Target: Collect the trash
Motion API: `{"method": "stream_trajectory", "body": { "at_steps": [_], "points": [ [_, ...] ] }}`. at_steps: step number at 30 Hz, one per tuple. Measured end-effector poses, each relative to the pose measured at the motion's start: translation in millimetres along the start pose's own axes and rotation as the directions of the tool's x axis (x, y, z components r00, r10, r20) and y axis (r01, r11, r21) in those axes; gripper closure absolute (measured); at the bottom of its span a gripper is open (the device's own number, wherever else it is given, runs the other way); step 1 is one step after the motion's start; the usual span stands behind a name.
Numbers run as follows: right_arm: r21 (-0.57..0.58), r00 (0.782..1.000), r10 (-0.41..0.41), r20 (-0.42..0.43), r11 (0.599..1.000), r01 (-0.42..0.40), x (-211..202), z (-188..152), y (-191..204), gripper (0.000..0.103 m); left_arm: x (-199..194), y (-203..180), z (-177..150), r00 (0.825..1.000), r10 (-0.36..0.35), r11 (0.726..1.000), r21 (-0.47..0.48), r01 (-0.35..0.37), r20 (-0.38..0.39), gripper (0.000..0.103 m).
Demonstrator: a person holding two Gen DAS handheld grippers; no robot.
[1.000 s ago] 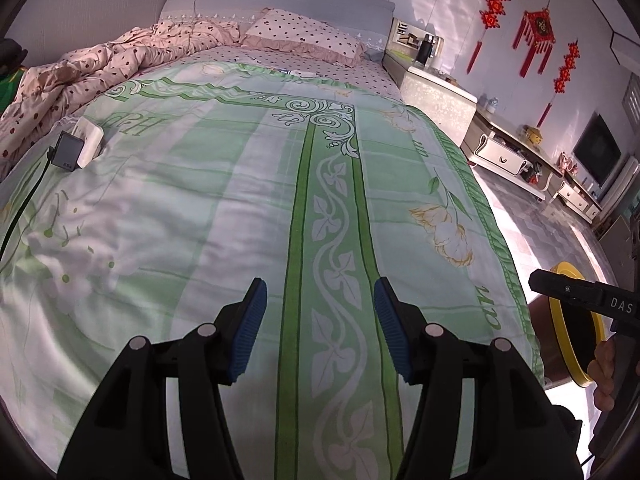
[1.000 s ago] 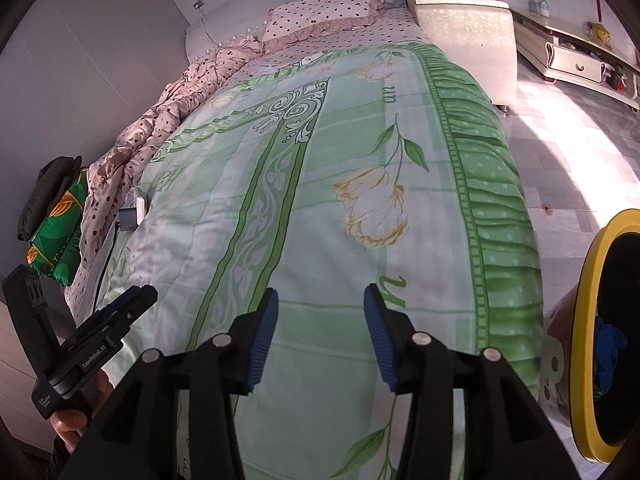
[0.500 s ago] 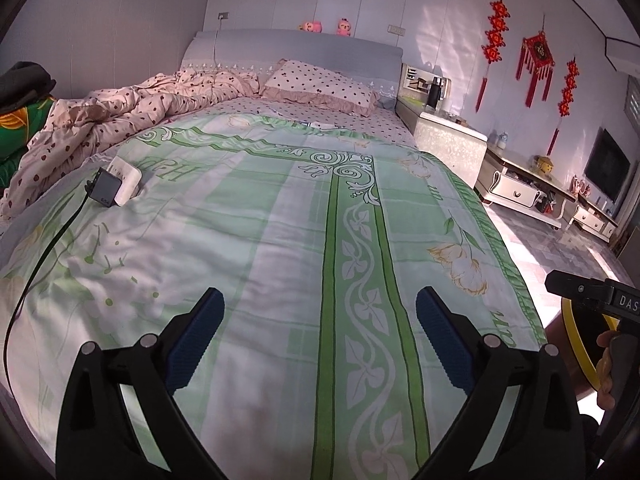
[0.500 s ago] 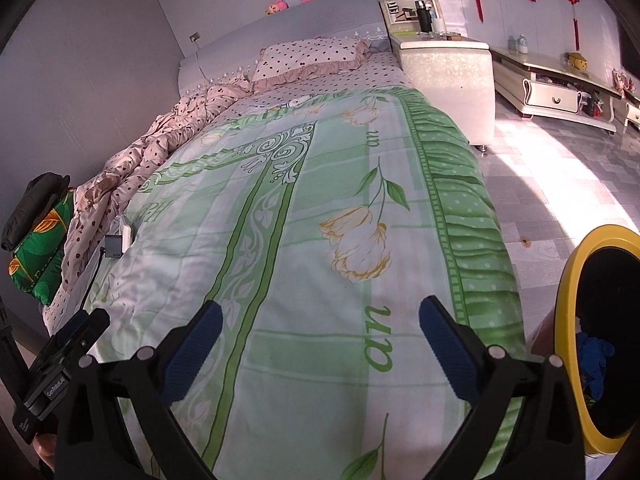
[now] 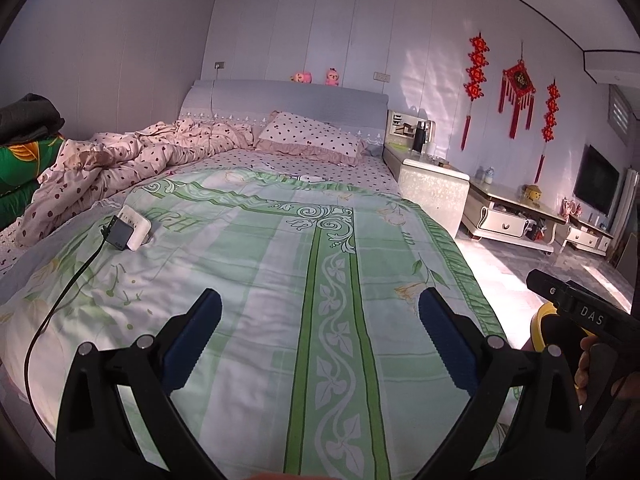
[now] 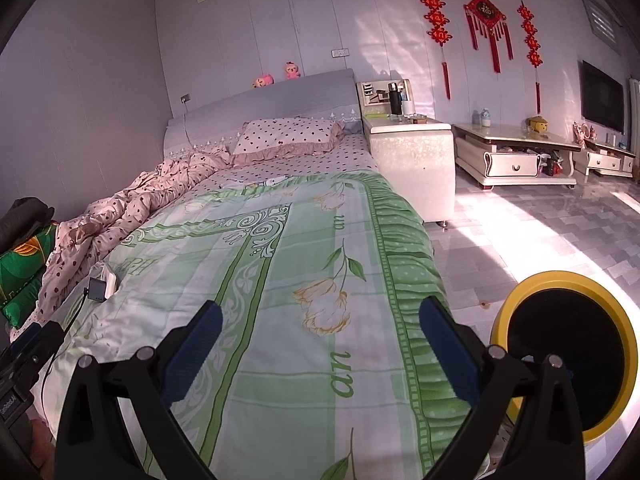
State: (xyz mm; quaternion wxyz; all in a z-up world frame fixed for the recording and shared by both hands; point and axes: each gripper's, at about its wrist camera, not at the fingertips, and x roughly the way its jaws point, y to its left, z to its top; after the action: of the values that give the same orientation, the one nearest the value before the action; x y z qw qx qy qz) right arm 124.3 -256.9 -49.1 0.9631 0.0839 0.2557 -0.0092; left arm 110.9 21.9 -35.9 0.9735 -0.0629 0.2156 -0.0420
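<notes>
My left gripper (image 5: 320, 304) hangs open over the foot of a bed with a green flowered quilt (image 5: 280, 280), with nothing between its blue pads. My right gripper (image 6: 320, 312) is open too, empty, over the quilt's right side (image 6: 280, 280). A yellow-rimmed bin (image 6: 560, 277) with a dark inside stands on the floor right of the bed, just beyond the right finger. Its rim (image 5: 540, 328) shows in the left wrist view behind the right gripper's black body (image 5: 576, 310), held by a hand.
A white power strip with a black charger (image 5: 132, 230) and its cable lies on the quilt's left part. A crumpled dotted duvet (image 5: 132, 160) and a pillow (image 5: 312, 136) lie at the head. A white bedside cabinet (image 6: 412, 160) and low TV stand (image 6: 516, 156) line the right wall.
Both grippers went from half-way to wide open. Both have risen and tilted upward, so the headboard, wall and ceiling now show. The bin has slid lower and rightward in the right wrist view.
</notes>
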Motion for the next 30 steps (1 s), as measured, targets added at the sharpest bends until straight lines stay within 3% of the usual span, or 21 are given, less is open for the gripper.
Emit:
{"method": "stream_trajectory", "body": {
  "at_steps": [10, 16, 30],
  "points": [
    [-0.003, 0.987, -0.078, 0.138, 0.997, 0.079, -49.4, -7.4, 1.9, 0.008, -43.6, -20.2, 3.7, 0.996, 0.013, 0.999, 0.043, -0.017, 0.089, 0.008],
    [-0.006, 0.985, -0.067, 0.157, 0.998, 0.069, -65.6, -11.7, 6.7, 0.008, -59.4, -22.5, 6.3, 0.994, -0.026, 0.999, 0.027, 0.023, 0.106, 0.008],
    [0.004, 0.982, -0.078, 0.174, 0.997, 0.079, -72.6, -11.1, 9.8, 0.008, -65.8, -27.3, 5.8, 0.993, -0.044, 0.999, 0.034, 0.04, 0.111, 0.008]
  ]
}}
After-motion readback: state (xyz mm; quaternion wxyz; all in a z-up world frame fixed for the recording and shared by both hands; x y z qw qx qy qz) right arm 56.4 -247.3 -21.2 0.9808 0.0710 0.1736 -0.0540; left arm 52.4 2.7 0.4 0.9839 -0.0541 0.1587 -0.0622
